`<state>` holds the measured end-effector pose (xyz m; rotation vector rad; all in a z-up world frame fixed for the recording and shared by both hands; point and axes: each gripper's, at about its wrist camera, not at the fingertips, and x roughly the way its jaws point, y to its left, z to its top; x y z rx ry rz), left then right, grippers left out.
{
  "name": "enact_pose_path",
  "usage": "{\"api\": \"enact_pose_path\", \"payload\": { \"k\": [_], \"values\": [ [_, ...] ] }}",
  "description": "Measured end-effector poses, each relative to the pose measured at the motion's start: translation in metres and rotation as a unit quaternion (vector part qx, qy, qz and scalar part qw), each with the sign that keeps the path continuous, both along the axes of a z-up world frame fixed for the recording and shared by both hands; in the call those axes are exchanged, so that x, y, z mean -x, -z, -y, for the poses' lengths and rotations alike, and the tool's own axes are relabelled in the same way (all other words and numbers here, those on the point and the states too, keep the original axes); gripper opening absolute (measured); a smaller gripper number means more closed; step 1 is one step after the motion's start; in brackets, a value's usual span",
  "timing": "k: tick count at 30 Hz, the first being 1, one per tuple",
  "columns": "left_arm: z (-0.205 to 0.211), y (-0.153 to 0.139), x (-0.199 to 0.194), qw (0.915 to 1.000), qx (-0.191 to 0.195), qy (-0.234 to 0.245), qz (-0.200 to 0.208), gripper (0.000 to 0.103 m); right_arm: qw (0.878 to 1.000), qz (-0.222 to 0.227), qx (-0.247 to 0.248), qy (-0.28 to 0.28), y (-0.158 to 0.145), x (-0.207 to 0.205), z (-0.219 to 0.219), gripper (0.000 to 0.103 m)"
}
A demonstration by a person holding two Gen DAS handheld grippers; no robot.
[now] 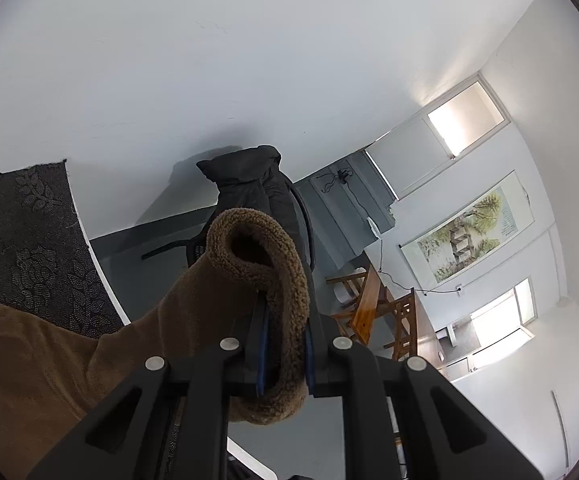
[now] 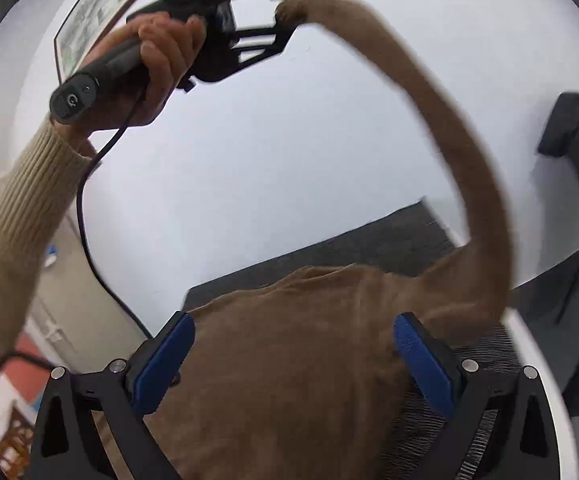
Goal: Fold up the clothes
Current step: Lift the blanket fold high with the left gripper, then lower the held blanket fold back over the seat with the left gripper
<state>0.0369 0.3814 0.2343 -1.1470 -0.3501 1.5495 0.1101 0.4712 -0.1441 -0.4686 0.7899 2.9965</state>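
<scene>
Pinching the fleecy sleeve cuff (image 1: 263,264), the left hand-held gripper (image 1: 285,344) lifts it above the brown sweater (image 2: 289,360), which lies on the counter (image 2: 249,140). Right hand-held gripper (image 2: 293,364) spread, holding nothing. Folding looks barely begun.

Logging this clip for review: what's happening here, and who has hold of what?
A person is folding a brown fleecy garment with two handheld grippers. The left gripper is shut on the cuff of one sleeve and holds it up, so the sleeve arcs above the dark patterned cloth under the garment. The right gripper is open over the garment's body and grips nothing. No finished fold shows yet.
</scene>
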Motion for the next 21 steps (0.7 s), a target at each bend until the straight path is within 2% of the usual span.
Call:
{"api": "enact_pose_path", "payload": {
  "k": [3, 5, 6, 9, 12, 15, 17, 19, 21],
  "values": [
    [0.004, 0.002, 0.003, 1.0000, -0.002, 0.001, 0.004, 0.016, 0.998, 0.047, 0.037, 0.007, 0.009, 0.035, -0.015, 0.101],
    [0.010, 0.002, 0.005, 1.0000, -0.005, 0.002, 0.005, 0.016, 0.995, 0.086, 0.043, 0.016, 0.019, 0.056, -0.024, 0.088],
    [0.013, 0.001, 0.006, 0.9999, -0.008, 0.002, 0.006, 0.016, 0.994, 0.102, 0.032, 0.020, 0.021, 0.062, -0.025, 0.074],
    [0.020, 0.001, 0.009, 0.9998, -0.019, 0.002, 0.009, 0.016, 0.989, 0.147, -0.009, 0.015, 0.030, 0.086, -0.023, 0.047],
    [0.025, 0.007, 0.015, 0.9995, -0.026, -0.002, 0.016, 0.016, 0.978, 0.204, -0.039, 0.018, 0.044, 0.112, -0.022, 0.036],
    [0.041, 0.007, 0.017, 0.9992, -0.036, -0.008, 0.014, 0.016, 0.953, 0.291, -0.058, 0.057, 0.070, 0.130, -0.032, 0.036],
    [0.054, 0.007, 0.019, 0.9988, -0.045, -0.013, 0.011, 0.016, 0.948, 0.302, -0.069, 0.077, 0.077, 0.127, -0.039, 0.025],
    [0.073, 0.014, 0.028, 0.9978, -0.060, -0.021, 0.017, 0.016, 0.942, 0.307, -0.088, 0.099, 0.077, 0.123, -0.043, 0.024],
    [0.094, 0.023, 0.037, 0.9967, -0.070, -0.033, 0.025, 0.016, 0.935, 0.320, -0.118, 0.100, 0.076, 0.126, -0.038, 0.024]
  ]
}}
